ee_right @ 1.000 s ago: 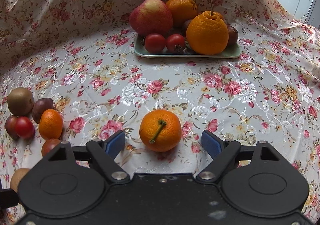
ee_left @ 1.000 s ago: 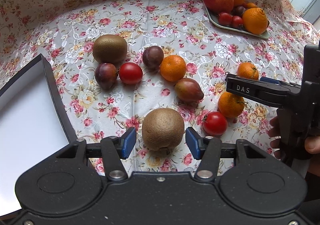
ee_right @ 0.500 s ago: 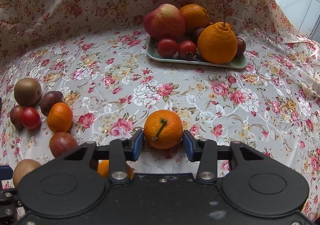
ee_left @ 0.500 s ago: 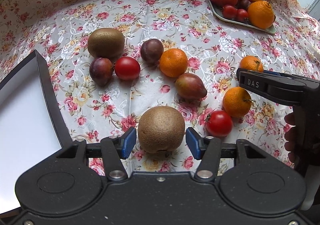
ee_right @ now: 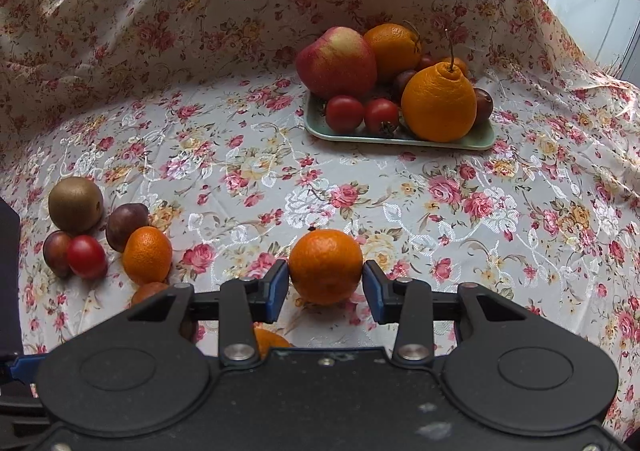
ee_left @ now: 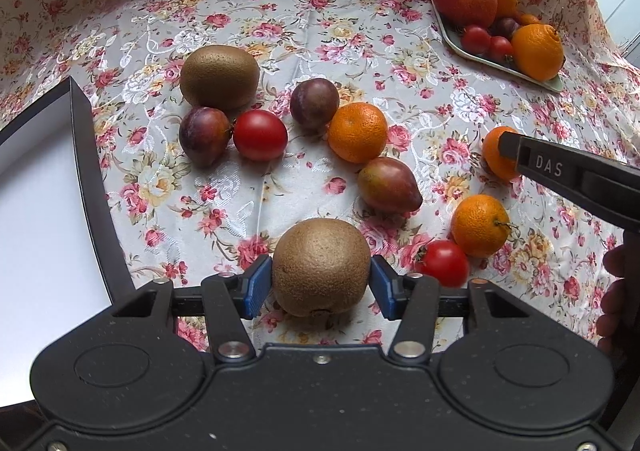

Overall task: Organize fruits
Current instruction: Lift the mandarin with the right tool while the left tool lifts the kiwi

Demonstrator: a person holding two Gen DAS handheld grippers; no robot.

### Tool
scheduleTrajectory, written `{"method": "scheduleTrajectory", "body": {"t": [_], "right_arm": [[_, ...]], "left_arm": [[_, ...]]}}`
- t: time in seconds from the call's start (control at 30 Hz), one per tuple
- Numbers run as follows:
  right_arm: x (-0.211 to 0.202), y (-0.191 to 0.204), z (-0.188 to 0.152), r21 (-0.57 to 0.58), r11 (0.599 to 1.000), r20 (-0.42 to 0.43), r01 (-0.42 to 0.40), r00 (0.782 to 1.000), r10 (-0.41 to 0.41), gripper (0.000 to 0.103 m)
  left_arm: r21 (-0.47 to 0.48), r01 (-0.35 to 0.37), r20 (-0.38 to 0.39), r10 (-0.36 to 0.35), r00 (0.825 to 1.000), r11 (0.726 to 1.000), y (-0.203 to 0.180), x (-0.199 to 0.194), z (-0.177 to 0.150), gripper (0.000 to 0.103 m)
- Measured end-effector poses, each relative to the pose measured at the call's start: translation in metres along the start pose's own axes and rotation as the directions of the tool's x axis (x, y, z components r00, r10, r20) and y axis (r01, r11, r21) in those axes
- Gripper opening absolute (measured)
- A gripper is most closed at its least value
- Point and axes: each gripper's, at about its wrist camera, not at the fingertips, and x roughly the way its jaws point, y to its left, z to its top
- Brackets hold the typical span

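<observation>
My left gripper (ee_left: 320,287) is shut on a brown kiwi (ee_left: 320,265), its blue pads touching both sides. My right gripper (ee_right: 325,285) is shut on a small mandarin (ee_right: 325,265) and holds it just above the floral cloth; it also shows in the left wrist view (ee_left: 496,153) behind the right gripper's arm. Loose on the cloth lie another kiwi (ee_left: 219,75), two plums (ee_left: 204,135) (ee_left: 314,103), two tomatoes (ee_left: 260,135) (ee_left: 442,263), two mandarins (ee_left: 357,132) (ee_left: 480,226) and a reddish pointed fruit (ee_left: 388,183).
A green tray (ee_right: 484,137) at the back holds an apple (ee_right: 335,62), oranges, tomatoes and plums. A black-rimmed white tray (ee_left: 40,187) lies at the left. The floral cloth (ee_right: 280,155) rises into a wall behind.
My left gripper closed onto the kiwi. My right gripper closed on the mandarin and lifted it slightly, and the mandarin turned so that its stem faces away.
</observation>
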Motion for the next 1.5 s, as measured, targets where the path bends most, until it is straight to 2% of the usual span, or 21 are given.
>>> {"method": "scheduleTrajectory", "body": {"t": [0.03, 0.07, 0.1, 0.23, 0.27, 0.33, 0.4, 0.43, 0.57, 0.63, 0.83, 1.03, 1.07, 1.1, 1.23, 1.37, 1.5], "right_arm": [[-0.003, 0.001, 0.001, -0.009, 1.000, 0.013, 0.006, 1.000, -0.005, 0.031], [-0.007, 0.003, 0.003, -0.017, 1.000, 0.025, 0.004, 1.000, -0.004, 0.022], [-0.009, 0.004, 0.005, -0.022, 1.000, 0.029, -0.002, 1.000, 0.003, 0.019], [-0.008, 0.005, 0.007, -0.026, 1.000, 0.004, -0.005, 1.000, 0.005, 0.019], [-0.008, 0.005, 0.005, -0.039, 0.999, 0.021, 0.002, 1.000, -0.001, 0.020], [-0.008, 0.008, 0.000, -0.081, 0.996, 0.040, 0.029, 0.999, -0.026, 0.027], [-0.006, 0.006, -0.004, -0.098, 0.994, 0.045, 0.051, 0.998, -0.047, 0.041], [-0.002, 0.004, -0.006, -0.091, 0.994, 0.026, 0.058, 0.998, -0.055, 0.042], [0.022, -0.012, -0.011, 0.005, 0.998, -0.096, 0.060, 0.994, -0.059, 0.041], [0.023, -0.020, -0.014, 0.068, 0.996, -0.061, 0.050, 0.997, -0.046, 0.043], [0.030, -0.028, -0.006, 0.145, 0.988, -0.058, 0.054, 0.997, -0.046, 0.044], [0.030, -0.025, -0.005, 0.118, 0.991, -0.040, 0.067, 0.997, -0.062, 0.043], [0.030, -0.025, -0.006, 0.113, 0.992, -0.035, 0.063, 0.998, -0.060, 0.042], [0.030, -0.025, -0.006, 0.106, 0.993, -0.024, 0.054, 0.998, -0.052, 0.035], [0.027, -0.026, -0.006, 0.099, 0.993, -0.015, 0.056, 0.998, -0.055, 0.035], [0.023, -0.026, -0.002, 0.122, 0.991, -0.017, 0.048, 0.999, -0.046, 0.035], [0.013, -0.023, 0.006, 0.134, 0.990, 0.012, 0.033, 0.999, -0.035, 0.035]], "left_arm": [[-0.001, -0.001, -0.001, 0.001, 1.000, 1.000, 0.000, 0.000, 0.000, 0.057], [-0.002, -0.002, -0.001, 0.002, 1.000, 1.000, -0.001, 0.000, 0.000, 0.057], [-0.002, -0.007, -0.001, 0.007, 1.000, 1.000, -0.001, 0.000, 0.000, 0.057], [0.019, -0.042, 0.000, 0.042, 0.999, 0.999, -0.009, 0.000, -0.002, 0.058], [0.027, -0.050, 0.002, 0.050, 0.999, 0.998, -0.010, 0.000, -0.003, 0.058], [0.042, -0.063, 0.001, 0.063, 0.998, 0.997, -0.012, 0.001, -0.003, 0.058], [0.036, -0.062, -0.017, 0.063, 0.998, 0.997, -0.012, 0.004, -0.003, 0.058], [0.028, -0.058, -0.026, 0.059, 0.998, 0.998, -0.011, 0.005, -0.003, 0.058], [0.005, -0.041, -0.051, 0.041, 0.998, 0.999, -0.007, 0.010, -0.002, 0.058], [0.000, -0.036, -0.051, 0.036, 0.998, 0.999, -0.006, 0.010, -0.002, 0.058], [0.000, -0.034, -0.053, 0.034, 0.998, 0.999, -0.007, 0.012, -0.002, 0.058], [0.002, -0.034, -0.041, 0.034, 0.999, 0.999, -0.007, 0.012, -0.003, 0.057], [-0.002, -0.031, -0.040, 0.031, 0.999, 1.000, -0.006, 0.011, -0.003, 0.057], [-0.006, -0.029, -0.041, 0.029, 0.999, 1.000, -0.006, 0.011, -0.003, 0.057], [-0.011, -0.023, -0.032, 0.023, 0.999, 1.000, -0.004, 0.006, -0.002, 0.057], [-0.013, -0.019, 0.020, 0.019, 1.000, 1.000, -0.004, -0.009, 0.003, 0.057], [-0.053, 0.018, 0.063, -0.014, 0.998, 0.998, 0.003, -0.027, 0.014, 0.057]]}}
